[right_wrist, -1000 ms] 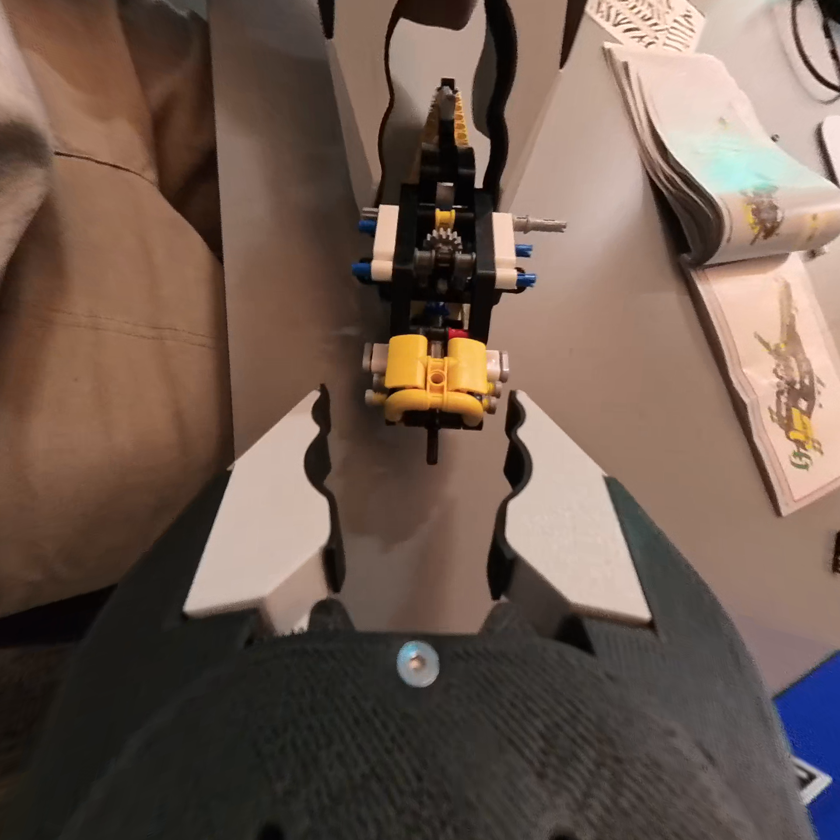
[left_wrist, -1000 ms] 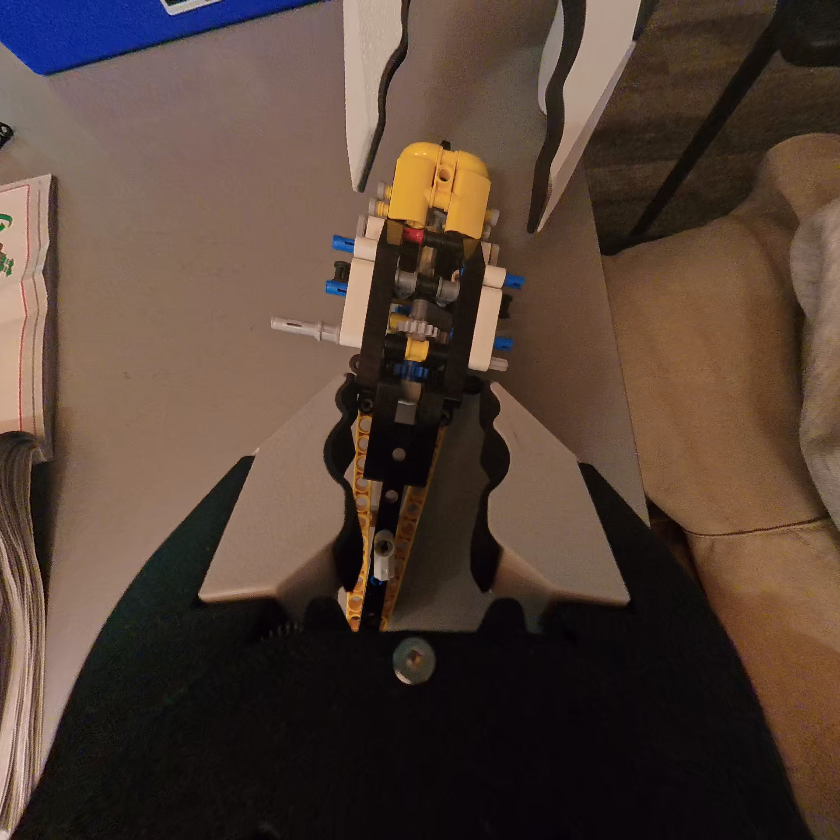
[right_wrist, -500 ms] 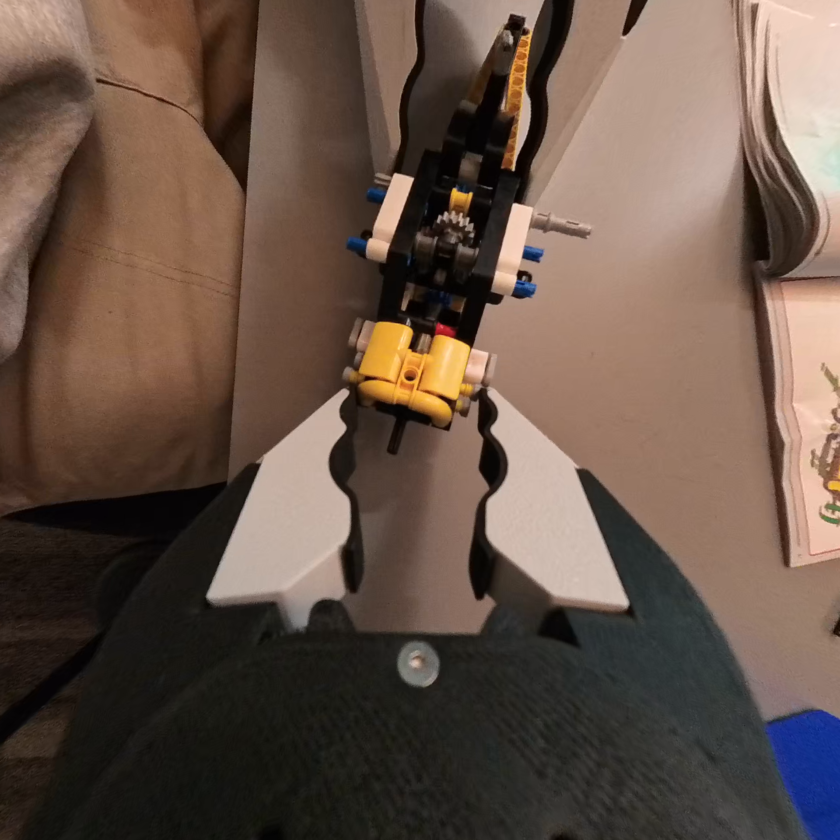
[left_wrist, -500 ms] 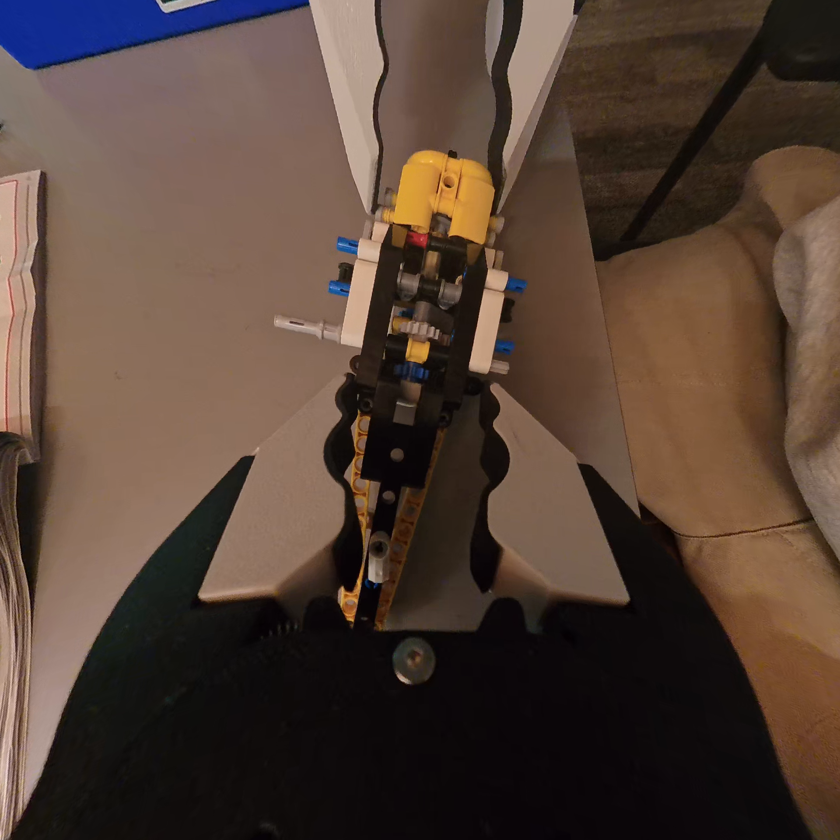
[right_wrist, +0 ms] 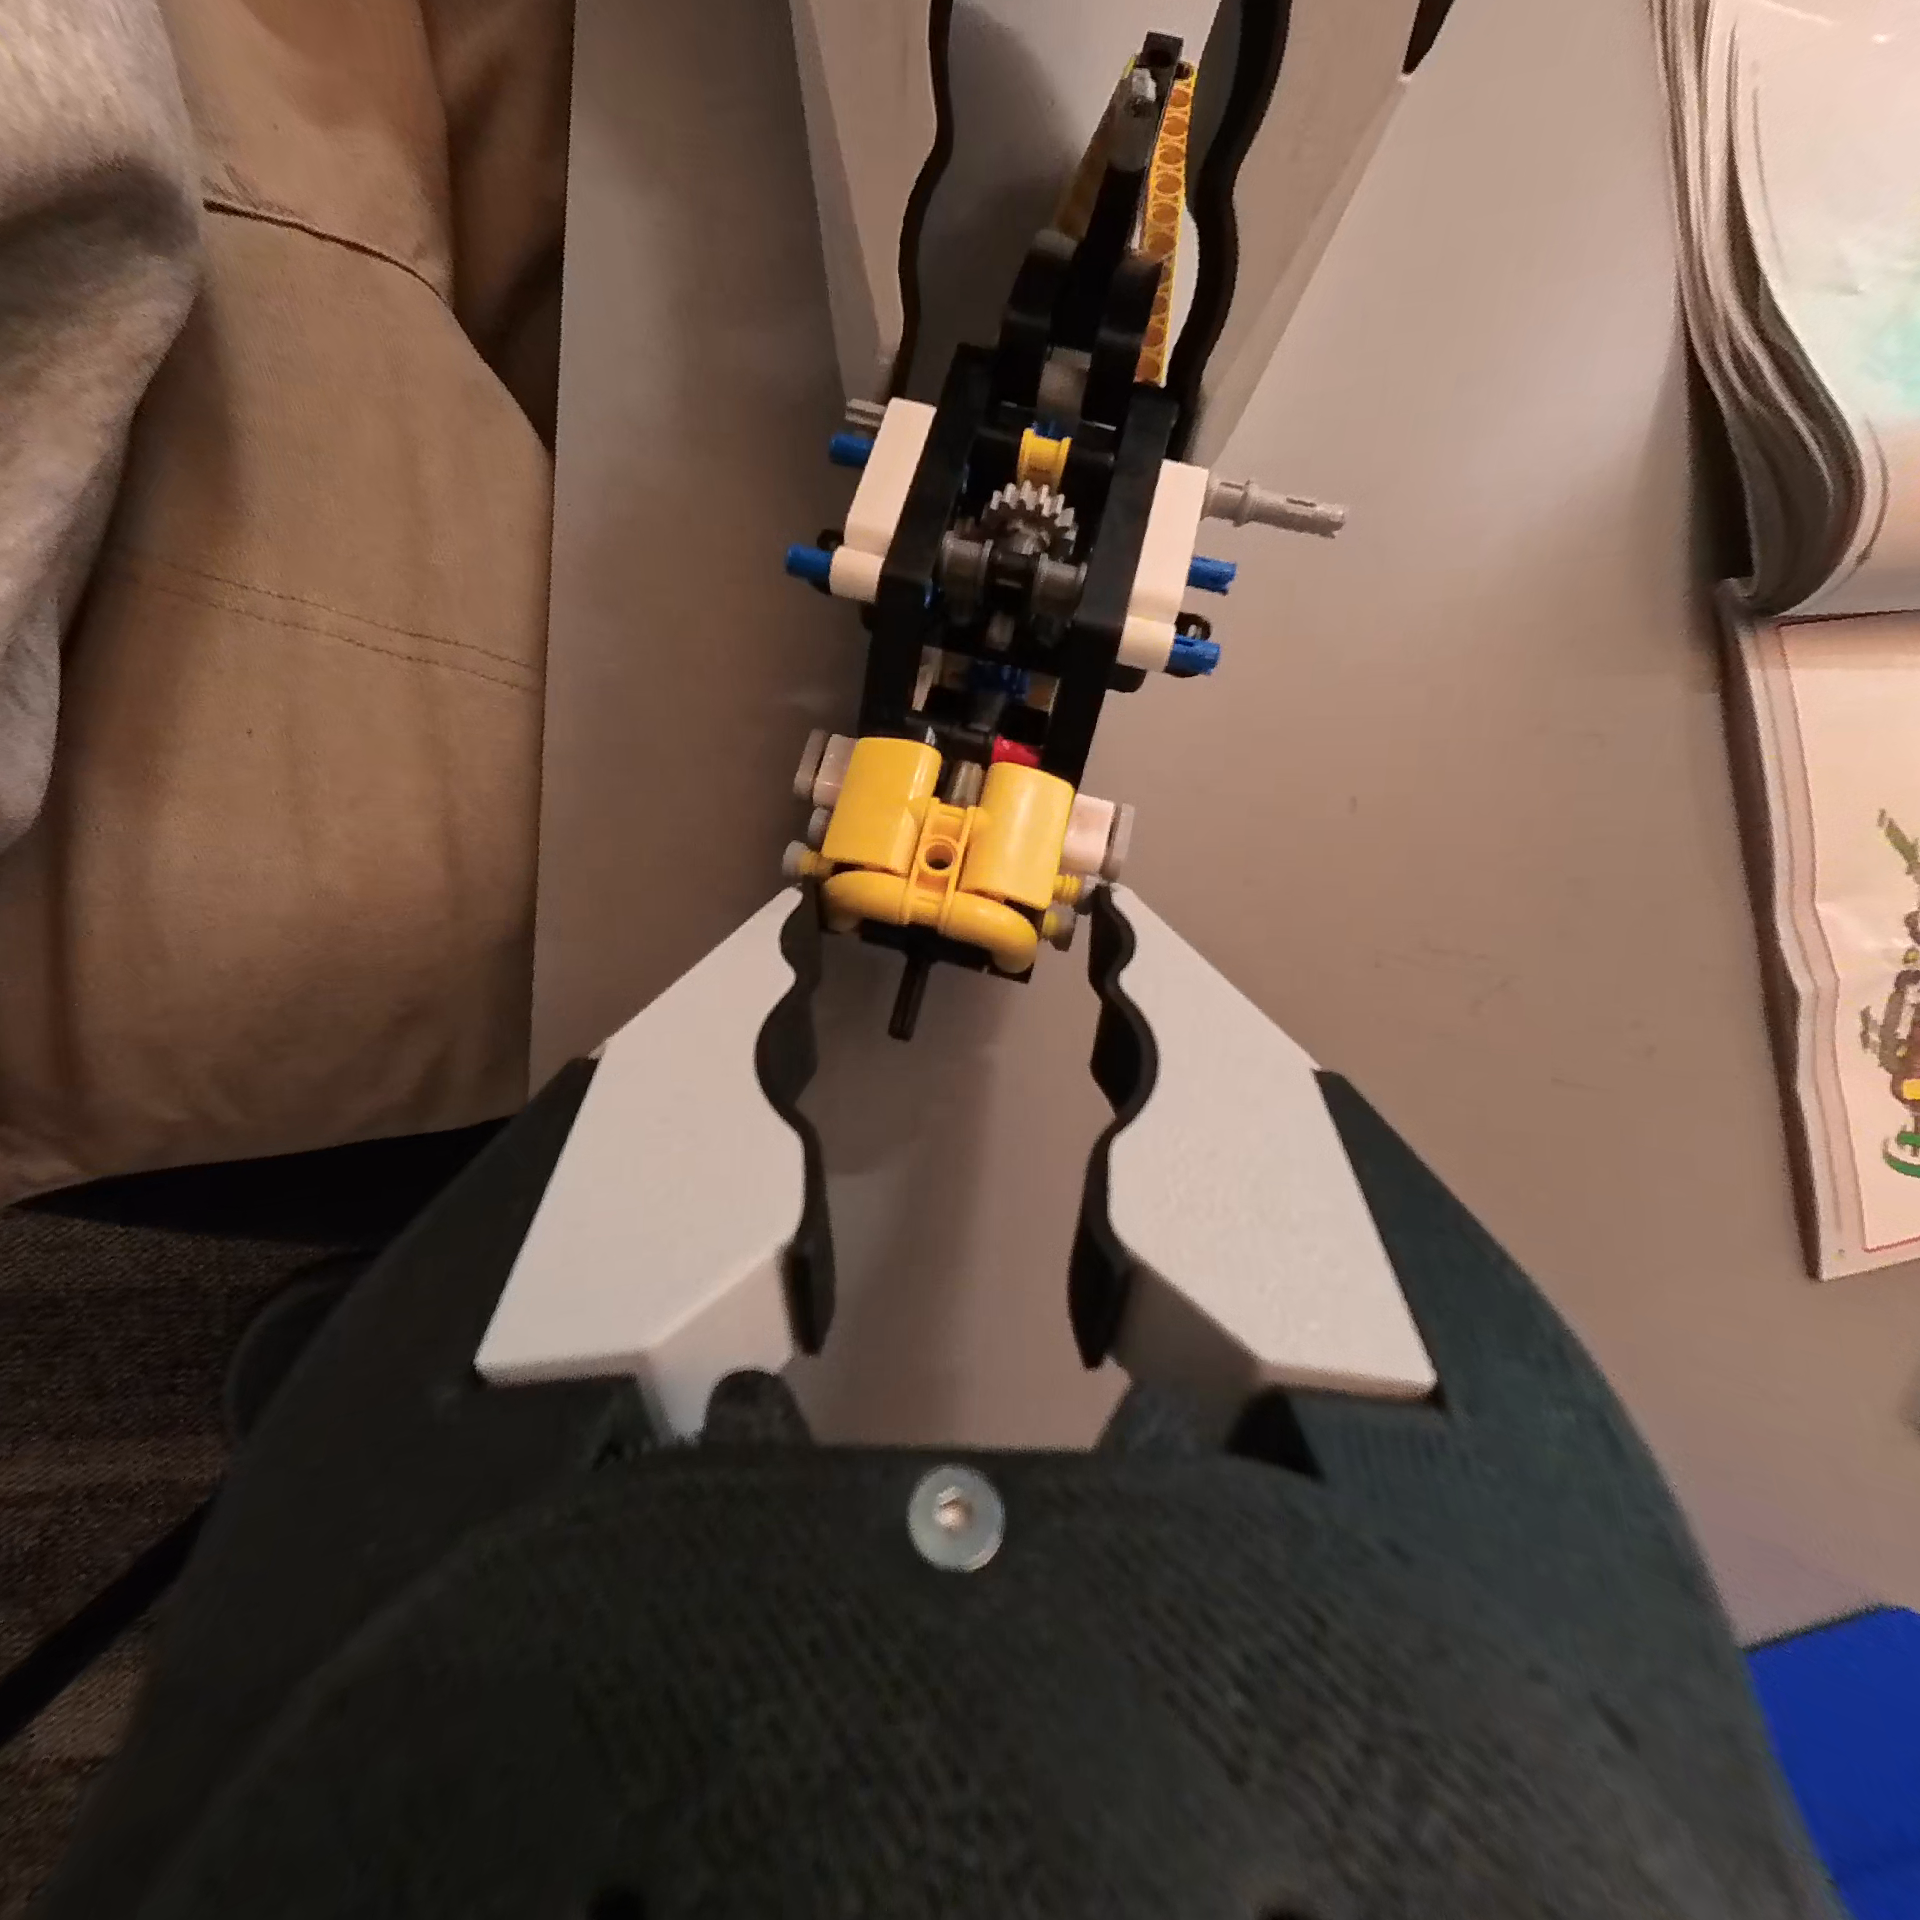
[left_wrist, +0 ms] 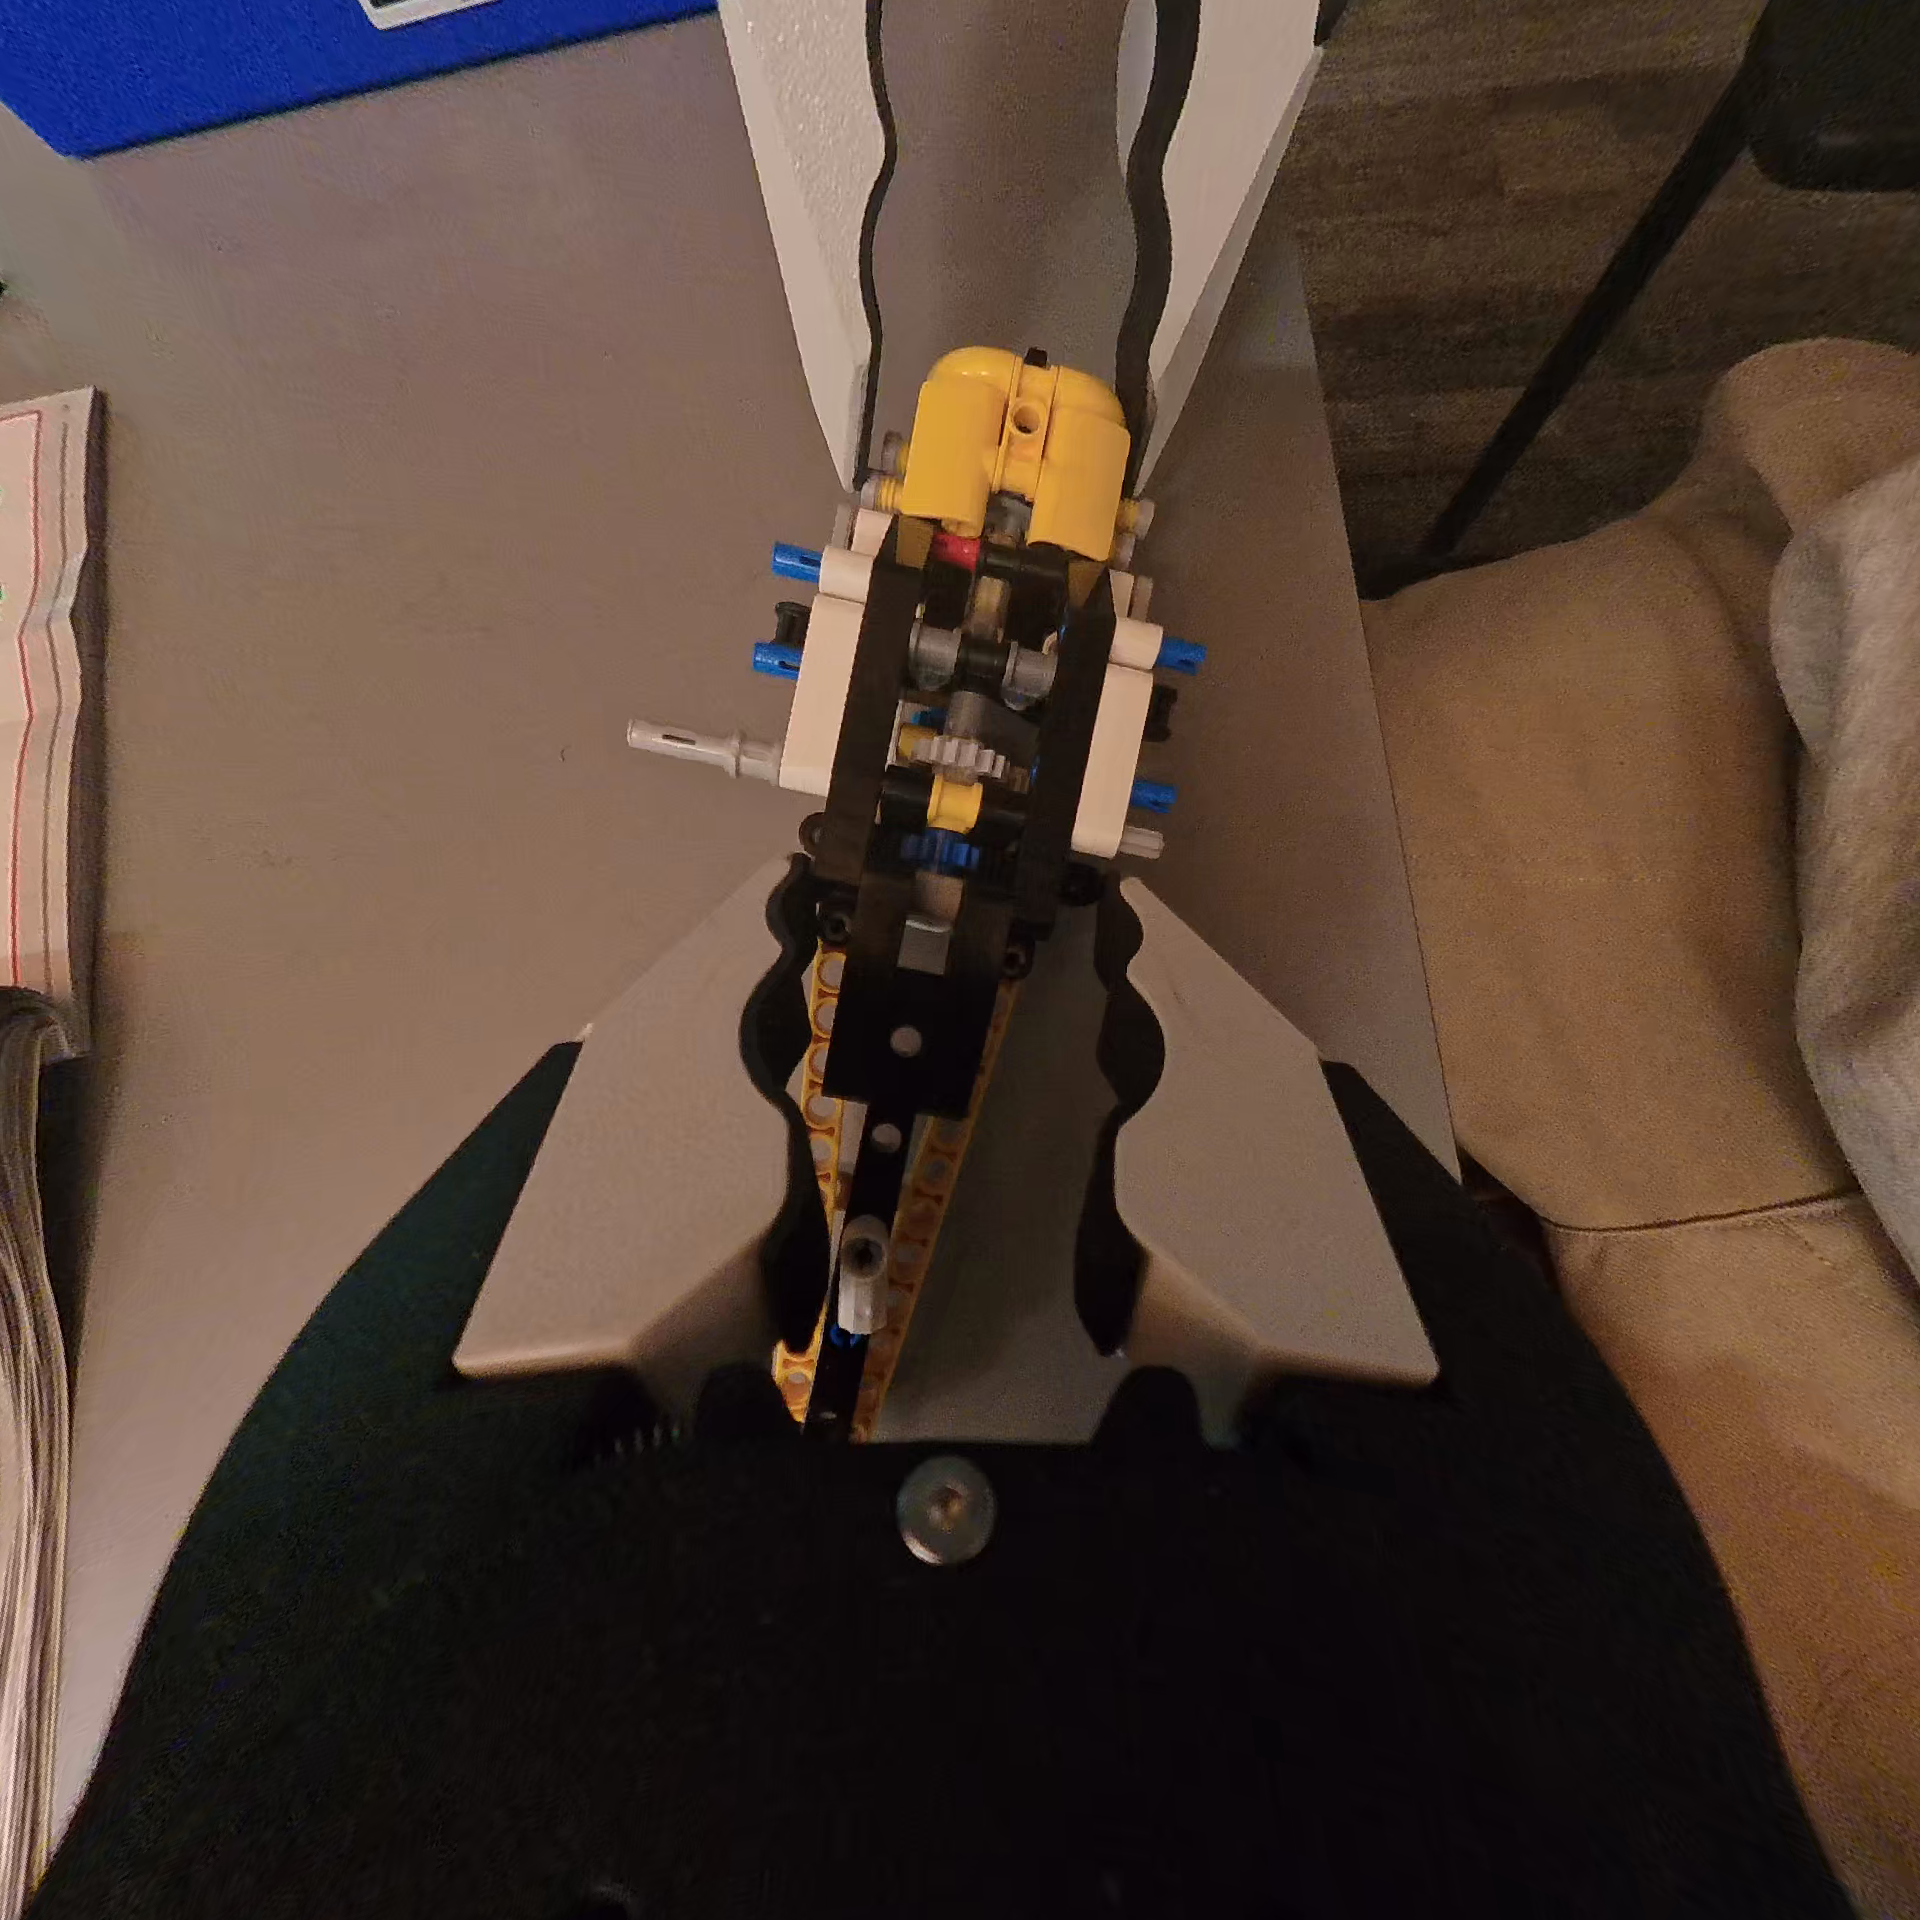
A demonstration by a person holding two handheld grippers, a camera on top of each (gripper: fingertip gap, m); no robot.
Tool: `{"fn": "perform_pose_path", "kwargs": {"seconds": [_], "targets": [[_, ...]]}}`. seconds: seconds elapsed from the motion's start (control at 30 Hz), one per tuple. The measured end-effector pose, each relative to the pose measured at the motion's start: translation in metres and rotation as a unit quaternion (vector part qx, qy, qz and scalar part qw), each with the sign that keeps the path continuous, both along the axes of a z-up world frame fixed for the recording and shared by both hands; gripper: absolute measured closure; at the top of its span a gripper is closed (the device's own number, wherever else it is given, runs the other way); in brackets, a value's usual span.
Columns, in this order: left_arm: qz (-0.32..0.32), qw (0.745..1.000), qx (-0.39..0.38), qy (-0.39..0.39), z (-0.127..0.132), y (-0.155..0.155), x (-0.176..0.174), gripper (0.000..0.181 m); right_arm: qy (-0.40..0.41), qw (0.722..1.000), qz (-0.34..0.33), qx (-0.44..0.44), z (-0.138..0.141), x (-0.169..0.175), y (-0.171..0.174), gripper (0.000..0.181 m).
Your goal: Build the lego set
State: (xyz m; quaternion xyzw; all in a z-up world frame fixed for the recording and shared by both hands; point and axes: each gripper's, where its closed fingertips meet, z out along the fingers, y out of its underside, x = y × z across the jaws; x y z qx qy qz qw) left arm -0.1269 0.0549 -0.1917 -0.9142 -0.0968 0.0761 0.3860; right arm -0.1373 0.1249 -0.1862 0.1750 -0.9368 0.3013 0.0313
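Observation:
A lego model [left_wrist: 966,727] with a black frame, white side panels, blue pins, a gear and a yellow block at one end hangs between both grippers over the grey table [left_wrist: 416,520]. My left gripper [left_wrist: 961,894] is shut on the black frame, and the yellow-and-black beam tail runs back between its fingers. My right gripper [right_wrist: 951,904] is closed in on the yellow block [right_wrist: 935,842], its tips against the side pins. The right gripper also shows in the left wrist view [left_wrist: 1003,468], and the left gripper in the right wrist view [right_wrist: 1044,405]. The model also shows in the right wrist view [right_wrist: 1018,582].
An open instruction booklet [right_wrist: 1818,364] lies on the table beside the model; it also shows in the left wrist view [left_wrist: 42,675]. A blue box [left_wrist: 260,62] lies at the far corner. A beige cushion [left_wrist: 1610,883] sits past the table's edge. A black leg [left_wrist: 1610,260] stands on the floor. The left gripper's tips are roughly 8 centimeters from the right gripper's.
My right gripper has moved in from an open stance short of the model and narrowed around the yellow block. My left gripper has kept its hold.

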Motion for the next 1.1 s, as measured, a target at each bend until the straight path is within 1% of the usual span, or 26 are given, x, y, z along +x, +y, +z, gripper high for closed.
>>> {"fn": "perform_pose_path", "kwargs": {"seconds": [0.4, 0.63, 0.77, 0.87, 1.1], "targets": [[0.001, 1.0, 0.005, -0.004, 0.0003, 0.0004, 0.0002, 0.128, -0.009, 1.0, 0.009, 0.002, 0.0002, -0.0006, 0.0, 0.131], [0.0, 1.0, 0.004, -0.006, 0.0002, 0.0002, 0.0003, 0.127, -0.023, 1.0, -0.002, 0.009, 0.0001, -0.0009, -0.0002, 0.13], [-0.003, 1.0, -0.001, 0.002, 0.0003, 0.0002, 0.0009, 0.128, -0.046, 0.999, -0.015, 0.02, -0.0039, 0.0019, 0.0001, 0.129], [-0.001, 1.0, -0.001, -0.001, -0.0002, -0.0006, 0.0008, 0.127, -0.041, 0.999, -0.008, 0.018, -0.0023, 0.0012, -0.0004, 0.129], [-0.001, 1.0, 0.003, -0.001, 0.0005, 0.0006, 0.0008, 0.128, -0.021, 0.999, 0.004, 0.046, -0.0043, -0.0002, 0.0013, 0.129]]}}
